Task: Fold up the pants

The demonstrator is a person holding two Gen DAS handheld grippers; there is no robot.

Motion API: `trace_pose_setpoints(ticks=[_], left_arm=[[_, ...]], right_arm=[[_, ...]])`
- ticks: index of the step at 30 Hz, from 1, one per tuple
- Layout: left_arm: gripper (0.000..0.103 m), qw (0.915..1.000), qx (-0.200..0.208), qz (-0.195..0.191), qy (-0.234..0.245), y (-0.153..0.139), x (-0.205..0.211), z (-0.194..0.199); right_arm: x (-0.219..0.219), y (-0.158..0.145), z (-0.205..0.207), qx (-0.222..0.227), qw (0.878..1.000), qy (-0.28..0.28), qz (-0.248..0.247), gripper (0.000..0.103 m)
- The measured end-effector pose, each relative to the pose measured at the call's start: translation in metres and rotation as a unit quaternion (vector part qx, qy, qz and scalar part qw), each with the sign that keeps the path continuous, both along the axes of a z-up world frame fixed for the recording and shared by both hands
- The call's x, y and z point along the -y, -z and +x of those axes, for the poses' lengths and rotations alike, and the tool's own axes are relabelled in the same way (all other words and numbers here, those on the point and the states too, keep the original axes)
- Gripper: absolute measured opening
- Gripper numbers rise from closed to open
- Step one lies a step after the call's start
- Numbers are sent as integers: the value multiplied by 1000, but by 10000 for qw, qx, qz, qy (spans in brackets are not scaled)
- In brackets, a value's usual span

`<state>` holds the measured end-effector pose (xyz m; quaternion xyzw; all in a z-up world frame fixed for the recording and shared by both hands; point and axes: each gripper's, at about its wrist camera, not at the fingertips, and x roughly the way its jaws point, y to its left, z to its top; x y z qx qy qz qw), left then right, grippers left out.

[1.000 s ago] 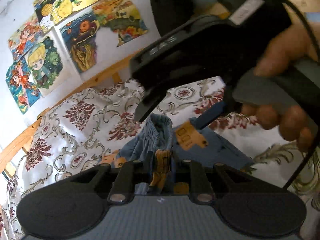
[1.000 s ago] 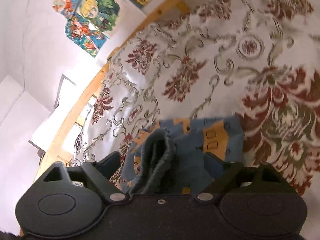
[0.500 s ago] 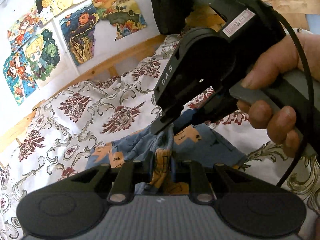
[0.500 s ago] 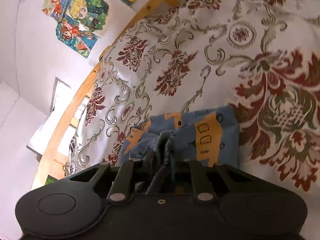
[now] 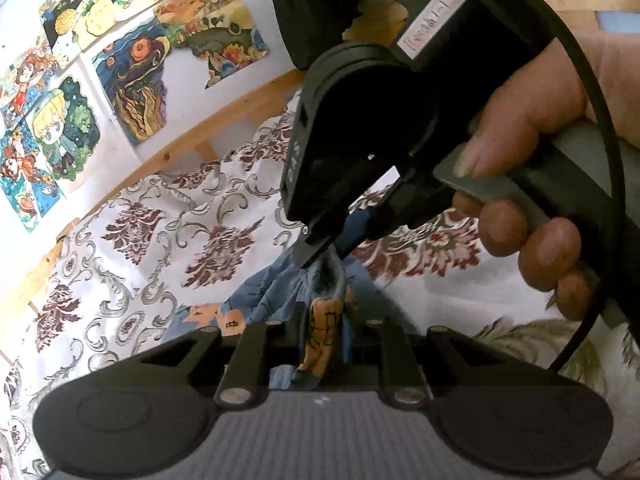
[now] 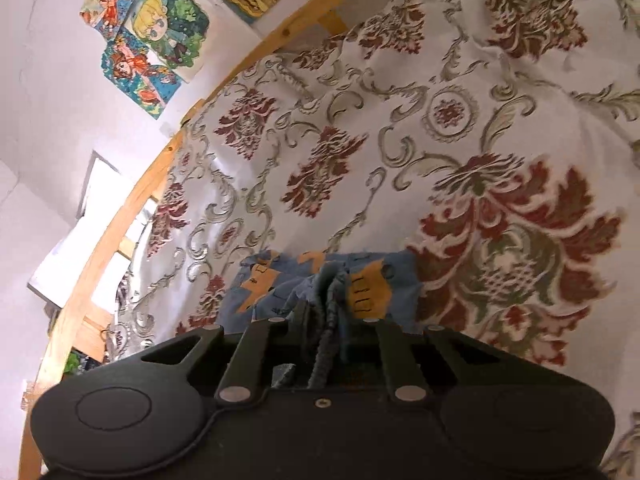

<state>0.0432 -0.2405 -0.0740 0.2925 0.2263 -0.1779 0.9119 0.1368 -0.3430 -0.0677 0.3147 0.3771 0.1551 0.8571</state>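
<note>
Lowered onto the bedspread (image 6: 360, 128), blue-orange pants (image 6: 372, 288) bunch, pinched by both grippers (image 5: 322, 344) (image 6: 326, 336).

Left tool (image 5: 320, 344) has the right tool (image 5: 316, 256) and the hand (image 5: 536, 184) holding it right ahead and above, blocking most of the way fwd; both pinch the same bunched pants (image 5: 328, 280), so no gap betw. them. Free room lies to the left over the bare patterned bedspread (image 6: 360, 128), up to the wooden bed rail (image 6: 132, 208) and wall w/ drawings (image 5: 132, 72).
</note>
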Motion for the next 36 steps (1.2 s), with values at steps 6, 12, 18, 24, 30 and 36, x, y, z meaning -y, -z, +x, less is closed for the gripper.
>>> trace_pose_setpoints(ticks=[6,12,18,24,30,36], left_arm=[[19,9999,-106,67,50,8,17,-2],[19,9996,-245,97,22,14,22,1],[28,9985,-505,68,195,22,23,1],[54,9843,-1327,-792,848,-8,-27,0],[103,9764,-1493,-1562,-77,-42,-122,32],[103,9623,-1117,-2165,-1209,-39,-171,71]], right_arm=[[9,6,-2,-227,9996,134,-108,14],[9,8,-2,-317,9989,155,-307,14],[9,17,-1,-530,9976,177,-409,24],[7,8,-16,-358,9944,327,-935,79],[-27,-12,-35,355,9733,212,-2257,102],[-76,-12,-54,823,9233,307,-3739,102]])
